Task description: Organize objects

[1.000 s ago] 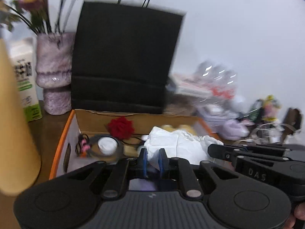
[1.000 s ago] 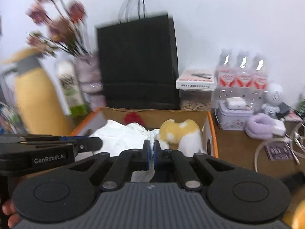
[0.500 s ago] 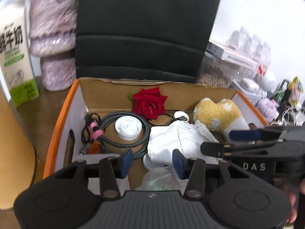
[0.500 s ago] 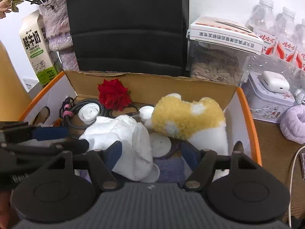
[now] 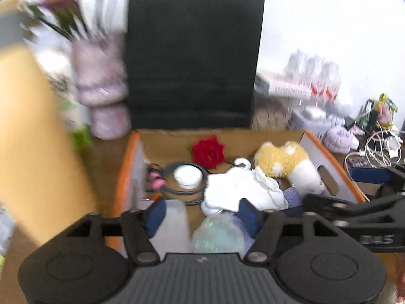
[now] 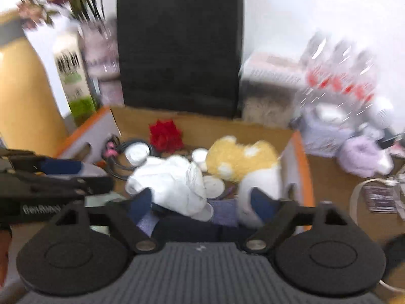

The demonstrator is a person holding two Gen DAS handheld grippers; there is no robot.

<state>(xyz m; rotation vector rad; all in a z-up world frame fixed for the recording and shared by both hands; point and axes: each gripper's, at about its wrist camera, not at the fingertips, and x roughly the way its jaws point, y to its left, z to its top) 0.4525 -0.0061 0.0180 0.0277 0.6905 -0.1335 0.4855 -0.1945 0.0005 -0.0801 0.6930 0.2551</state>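
An orange-rimmed cardboard box (image 5: 126, 167) (image 6: 301, 167) holds a red rose (image 5: 208, 150) (image 6: 165, 134), a yellow and white plush toy (image 5: 286, 159) (image 6: 240, 159), a crumpled white cloth (image 5: 240, 187) (image 6: 174, 179), a coiled dark cable with a white disc (image 5: 187, 174) (image 6: 138, 152) and a clear plastic bag (image 5: 217, 235). My left gripper (image 5: 202, 215) is open and empty above the box's near edge. My right gripper (image 6: 201, 201) is open and empty above the white cloth and plush. Both views are motion-blurred.
A black paper bag (image 5: 192, 58) (image 6: 179, 45) stands behind the box. A purple vase (image 5: 101, 83), a milk carton (image 6: 73, 76) and a large yellow bottle (image 5: 33, 139) (image 6: 22, 88) stand at left. Water bottles (image 6: 339, 71), a tin, cables (image 5: 374, 152) and a lilac fluffy item (image 6: 362, 157) lie at right.
Both grippers went from shut to wide open. Both have pulled back and tilted up from the box, so the views now blur and show more of the bag and wall.
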